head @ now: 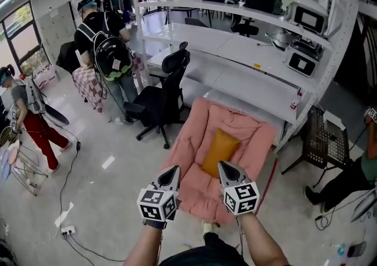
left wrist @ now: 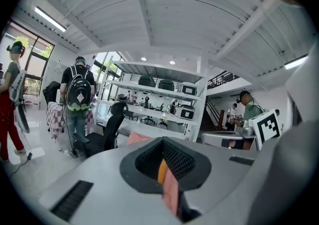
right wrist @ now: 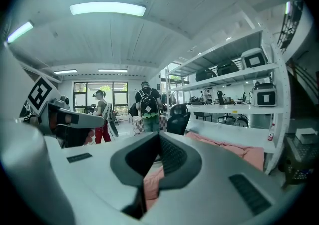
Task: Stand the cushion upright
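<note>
An orange cushion [head: 219, 152] lies flat against the middle of a pink padded lounge chair [head: 244, 129], which leans against the white desk. My left gripper [head: 172, 172] and right gripper [head: 224, 167] hover side by side over the chair's near end, just short of the cushion. Both point forward and both are shut, with nothing between their jaws. In the left gripper view a sliver of the orange cushion [left wrist: 162, 169] and pink padding show past the closed jaw tips. The right gripper view shows the pink chair [right wrist: 234, 148] ahead and to the right.
A black office chair [head: 162, 97] stands just left of the pink chair. White desks and shelving [head: 253, 53] run behind it. A black wire stand [head: 321, 138] and a seated person [head: 359, 173] are at the right. Two people [head: 106, 47] stand at the left, and a cable with a power strip [head: 66, 230] lies on the floor.
</note>
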`<state>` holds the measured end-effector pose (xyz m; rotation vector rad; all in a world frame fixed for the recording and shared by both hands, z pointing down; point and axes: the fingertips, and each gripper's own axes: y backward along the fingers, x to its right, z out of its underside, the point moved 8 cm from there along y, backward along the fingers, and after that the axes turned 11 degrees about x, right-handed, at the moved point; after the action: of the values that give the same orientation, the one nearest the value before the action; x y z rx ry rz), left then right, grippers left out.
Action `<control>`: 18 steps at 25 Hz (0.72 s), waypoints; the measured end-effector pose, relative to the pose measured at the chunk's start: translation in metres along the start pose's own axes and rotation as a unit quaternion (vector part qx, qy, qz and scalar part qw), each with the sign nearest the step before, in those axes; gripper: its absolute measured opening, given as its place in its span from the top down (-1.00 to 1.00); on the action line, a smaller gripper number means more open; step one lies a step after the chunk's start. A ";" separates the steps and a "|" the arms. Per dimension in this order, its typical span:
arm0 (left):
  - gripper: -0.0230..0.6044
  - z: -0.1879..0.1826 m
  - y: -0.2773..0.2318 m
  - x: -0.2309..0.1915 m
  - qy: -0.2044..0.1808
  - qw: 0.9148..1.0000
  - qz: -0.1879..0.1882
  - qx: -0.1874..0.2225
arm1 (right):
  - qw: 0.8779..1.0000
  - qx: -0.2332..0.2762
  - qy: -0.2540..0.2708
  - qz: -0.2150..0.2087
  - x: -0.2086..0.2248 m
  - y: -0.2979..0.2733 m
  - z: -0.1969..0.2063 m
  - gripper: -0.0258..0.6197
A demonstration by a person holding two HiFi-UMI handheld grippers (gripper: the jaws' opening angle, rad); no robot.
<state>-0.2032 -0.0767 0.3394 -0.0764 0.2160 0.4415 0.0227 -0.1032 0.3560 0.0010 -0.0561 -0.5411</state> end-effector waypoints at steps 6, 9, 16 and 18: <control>0.91 -0.015 0.023 0.004 -0.003 1.000 0.006 0.014 | 1.000 0.015 0.005 0.010 -0.015 0.020 -0.014 0.91; 0.91 -0.024 0.031 0.003 -0.005 1.000 0.007 0.021 | 1.000 0.019 0.006 0.017 -0.015 0.028 -0.018 0.91; 0.91 -0.037 0.042 0.005 -0.012 0.999 0.005 0.030 | 0.999 0.023 0.006 0.027 -0.016 0.038 -0.024 0.91; 0.91 -0.039 0.042 0.005 -0.012 0.999 0.005 0.031 | 0.999 0.027 0.006 0.027 -0.015 0.039 -0.027 0.91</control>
<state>-0.2240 -0.0410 0.2992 -0.0092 0.2068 0.4460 0.0309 -0.0624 0.3288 0.0549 -0.0588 -0.4863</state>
